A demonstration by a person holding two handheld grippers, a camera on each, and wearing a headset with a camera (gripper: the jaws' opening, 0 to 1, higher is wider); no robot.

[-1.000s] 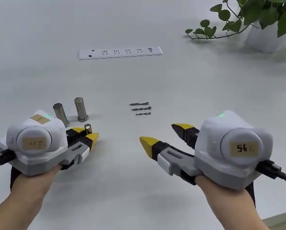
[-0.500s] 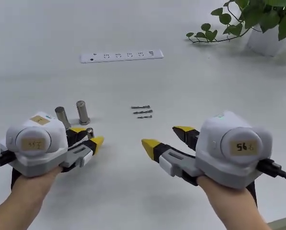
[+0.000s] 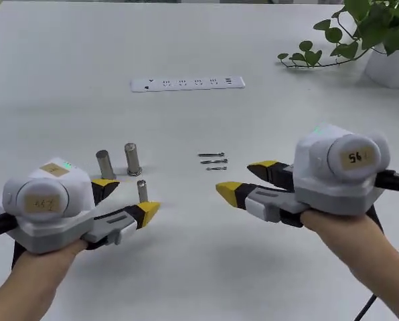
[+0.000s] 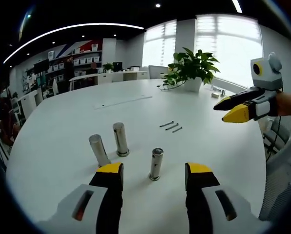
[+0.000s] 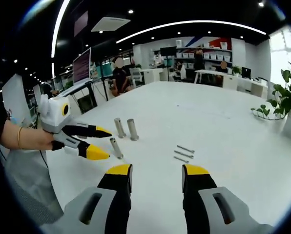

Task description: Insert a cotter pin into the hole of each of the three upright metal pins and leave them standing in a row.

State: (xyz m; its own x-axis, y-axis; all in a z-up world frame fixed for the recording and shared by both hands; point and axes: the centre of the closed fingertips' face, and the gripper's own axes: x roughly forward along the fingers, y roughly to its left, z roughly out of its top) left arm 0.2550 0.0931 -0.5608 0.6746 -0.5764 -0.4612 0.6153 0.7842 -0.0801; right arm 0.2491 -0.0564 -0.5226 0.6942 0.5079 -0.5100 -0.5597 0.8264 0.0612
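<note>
Now the left gripper (image 3: 127, 195), jaws parted, faces a metal pin (image 3: 142, 190) at twelve o'clock; the right gripper (image 3: 246, 177), likewise parted, hovers at four o'clock of the cotter pins (image 3: 213, 161).

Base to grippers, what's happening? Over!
Left hand-held gripper open, right hand-held gripper open. Nearest pin stands between left jaw tips, ungripped. Cotter pins lying loose, none inserted. Nothing blocking.

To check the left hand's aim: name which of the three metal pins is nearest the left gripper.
The lone front pin, standing just ahead of the left gripper's open jaws. The other two pins stand side by side farther back.
</note>
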